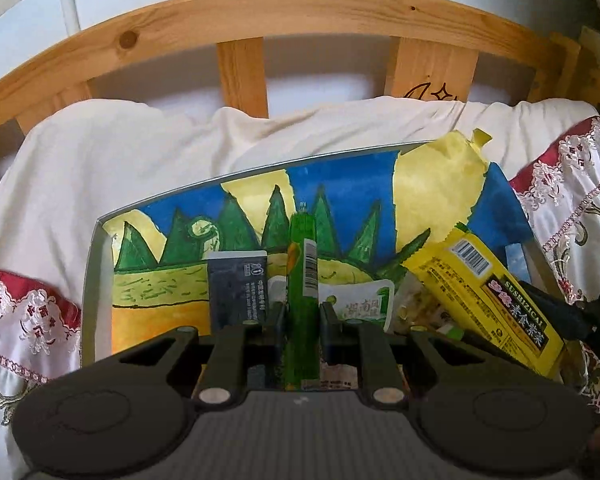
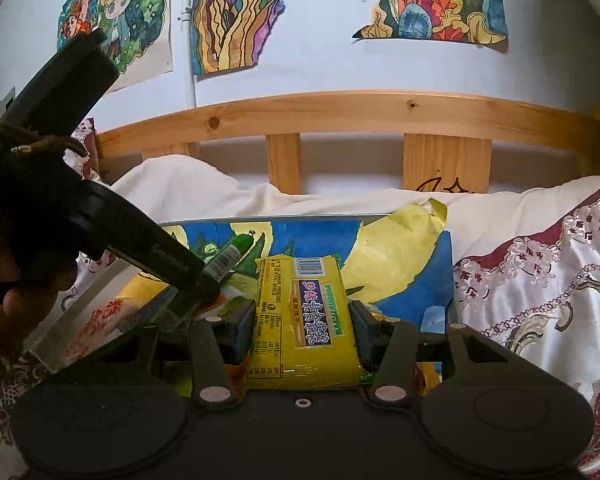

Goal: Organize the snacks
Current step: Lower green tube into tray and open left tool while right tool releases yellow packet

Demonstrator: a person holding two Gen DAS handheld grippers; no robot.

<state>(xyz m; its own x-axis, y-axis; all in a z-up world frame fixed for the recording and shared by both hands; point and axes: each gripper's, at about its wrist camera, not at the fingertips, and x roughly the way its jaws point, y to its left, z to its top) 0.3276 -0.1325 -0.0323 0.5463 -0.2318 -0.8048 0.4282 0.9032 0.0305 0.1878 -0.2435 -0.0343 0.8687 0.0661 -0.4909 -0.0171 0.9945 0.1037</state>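
A clear box (image 1: 94, 264) lined with a painted paper sheet lies on a bed. My left gripper (image 1: 302, 312) is shut on a slim green snack packet (image 1: 303, 272), held upright over the box. Below it in the box lie a dark packet (image 1: 238, 286) and a white cup with a green label (image 1: 360, 304). My right gripper (image 2: 303, 316) is shut on a yellow snack pack (image 2: 300, 316) at the box's right side. That yellow pack (image 1: 488, 296) shows tilted in the left wrist view. The left gripper (image 2: 204, 286) and its green packet (image 2: 230, 254) appear at the left of the right wrist view.
White bedding (image 1: 140, 152) and red-and-white embroidered covers (image 2: 540, 280) surround the box. A wooden bed rail (image 1: 300, 12) runs behind, with drawings on the wall (image 2: 236, 16) above. A hand (image 2: 16, 300) holds the left tool. Torn yellow paper (image 1: 440, 188) stands up at the box's back right.
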